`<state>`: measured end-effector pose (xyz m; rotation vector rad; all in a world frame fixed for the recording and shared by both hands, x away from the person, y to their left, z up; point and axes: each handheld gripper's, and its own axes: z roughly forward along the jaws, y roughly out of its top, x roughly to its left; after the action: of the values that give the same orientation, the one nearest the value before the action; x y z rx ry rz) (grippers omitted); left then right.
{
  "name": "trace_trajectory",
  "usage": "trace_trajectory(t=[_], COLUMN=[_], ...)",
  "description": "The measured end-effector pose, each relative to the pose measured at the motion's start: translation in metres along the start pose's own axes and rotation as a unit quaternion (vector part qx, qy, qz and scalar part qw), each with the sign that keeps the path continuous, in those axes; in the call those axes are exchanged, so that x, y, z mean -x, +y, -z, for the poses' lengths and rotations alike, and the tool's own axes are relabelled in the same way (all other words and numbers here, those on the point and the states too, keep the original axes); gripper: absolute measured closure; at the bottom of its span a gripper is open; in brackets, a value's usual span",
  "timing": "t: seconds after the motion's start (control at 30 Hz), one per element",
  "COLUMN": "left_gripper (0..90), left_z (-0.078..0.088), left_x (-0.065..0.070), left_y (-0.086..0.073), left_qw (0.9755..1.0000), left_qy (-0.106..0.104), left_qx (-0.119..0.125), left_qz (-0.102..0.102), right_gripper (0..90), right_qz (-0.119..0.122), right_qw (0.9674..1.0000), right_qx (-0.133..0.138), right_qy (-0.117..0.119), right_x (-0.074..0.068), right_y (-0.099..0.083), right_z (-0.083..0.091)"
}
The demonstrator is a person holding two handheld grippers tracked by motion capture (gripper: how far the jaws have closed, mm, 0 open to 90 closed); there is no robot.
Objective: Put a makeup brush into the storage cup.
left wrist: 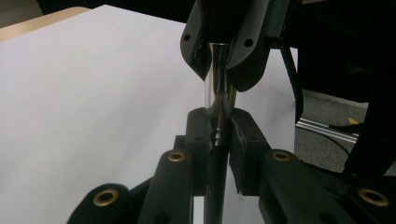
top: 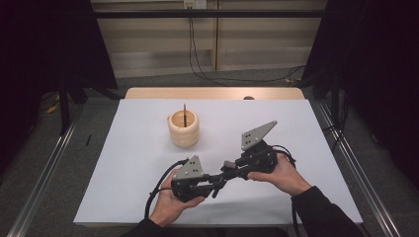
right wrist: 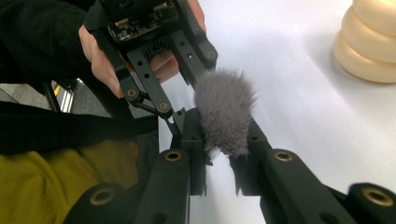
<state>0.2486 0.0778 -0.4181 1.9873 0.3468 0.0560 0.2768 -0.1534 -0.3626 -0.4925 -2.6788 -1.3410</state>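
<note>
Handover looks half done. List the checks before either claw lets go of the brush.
1. Left claw shut on the brush at its metal handle: ok.
2. Right claw shut on the grey bristles: ok, though that is a soft hold.
3. Brush lifted off the table: cannot tell.
4. Wooden cup upright and apart from both claws: ok.
5. Room in the cup beside the dark stick: cannot tell.

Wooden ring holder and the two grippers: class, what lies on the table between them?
Nothing: in the high view, bare white table separates the ring holder from both grippers.
</note>
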Motion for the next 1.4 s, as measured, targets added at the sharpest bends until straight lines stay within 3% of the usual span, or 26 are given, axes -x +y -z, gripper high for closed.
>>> trace_trajectory(t=[0.2, 0.4, 0.7, 0.83, 1.03, 1.23, 1.4], left_gripper=[79.2, 79.2, 79.2, 79.2, 79.2, 79.2, 79.2], left_z=[0.001, 0.003, 0.007, 0.009, 0.012, 0.017, 0.024], left_x=[-0.001, -0.002, -0.006, -0.006, -0.008, -0.011, -0.015], left_y=[0.000, 0.000, -0.001, -0.001, -0.003, -0.003, -0.004], left_qw=[1.0000, 0.9999, 0.9996, 0.9993, 0.9992, 0.9986, 0.9978], left_qy=[-0.003, 0.006, 0.008, 0.007, 0.017, 0.019, 0.035], left_qx=[0.005, 0.007, 0.014, 0.022, 0.018, 0.023, 0.024], left_qz=[0.005, 0.014, 0.025, 0.030, 0.033, 0.043, 0.051], right_gripper=[69.2, 53.2, 24.2, 18.2, 5.3, 4.4, 4.2], right_qz=[-0.003, -0.019, -0.022, -0.016, -0.032, -0.027, -0.032], right_qw=[0.9998, 0.9985, 0.9935, 0.9919, 0.9881, 0.9840, 0.9822], right_qx=[0.020, 0.048, 0.093, 0.099, 0.125, 0.140, 0.142], right_qy=[-0.001, -0.017, -0.062, -0.077, -0.083, -0.107, -0.119], right_x=[-0.002, 0.002, -0.003, -0.003, 0.001, -0.001, 0.000], right_y=[0.000, -0.009, -0.011, -0.011, -0.020, -0.025, -0.033], right_z=[0.000, 0.001, 0.006, 0.005, 0.007, 0.013, 0.012])
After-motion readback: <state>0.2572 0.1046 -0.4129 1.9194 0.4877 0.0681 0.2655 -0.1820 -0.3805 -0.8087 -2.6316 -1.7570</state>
